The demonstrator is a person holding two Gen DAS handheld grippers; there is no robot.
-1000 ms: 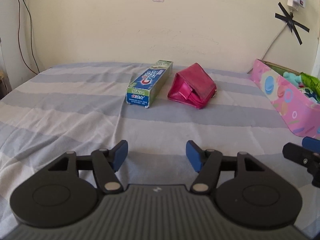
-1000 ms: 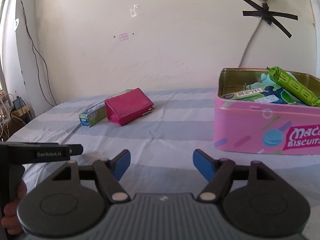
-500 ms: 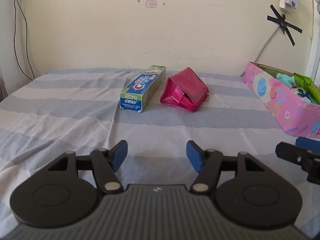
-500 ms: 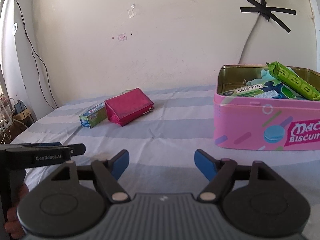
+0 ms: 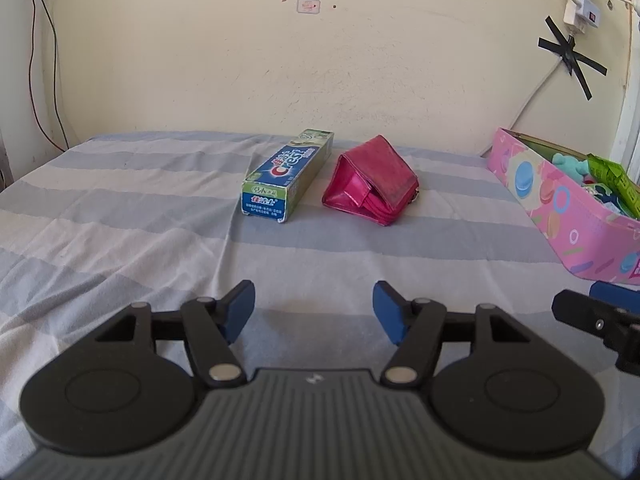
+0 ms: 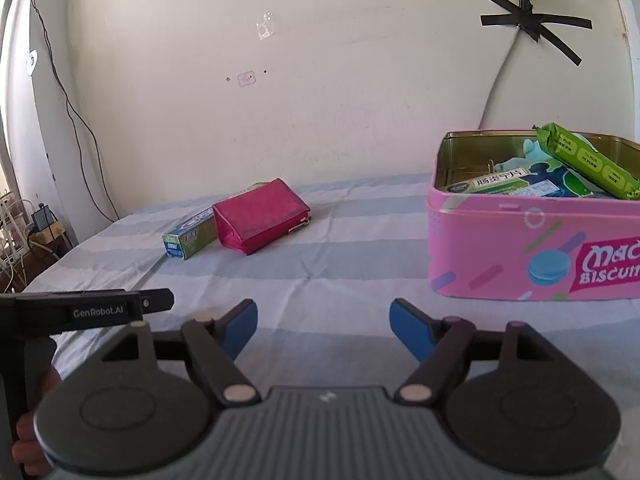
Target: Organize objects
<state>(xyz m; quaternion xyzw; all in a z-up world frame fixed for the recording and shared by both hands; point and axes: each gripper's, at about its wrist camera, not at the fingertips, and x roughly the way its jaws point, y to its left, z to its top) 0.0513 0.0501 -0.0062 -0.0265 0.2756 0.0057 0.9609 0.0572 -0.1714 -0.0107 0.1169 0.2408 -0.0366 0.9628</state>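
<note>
Toothpaste box (image 5: 286, 176) beside pink wallet (image 5: 372, 180)

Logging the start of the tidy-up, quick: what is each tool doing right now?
Left tool: open, holding nothing.
Right tool: open, holding nothing.
</note>
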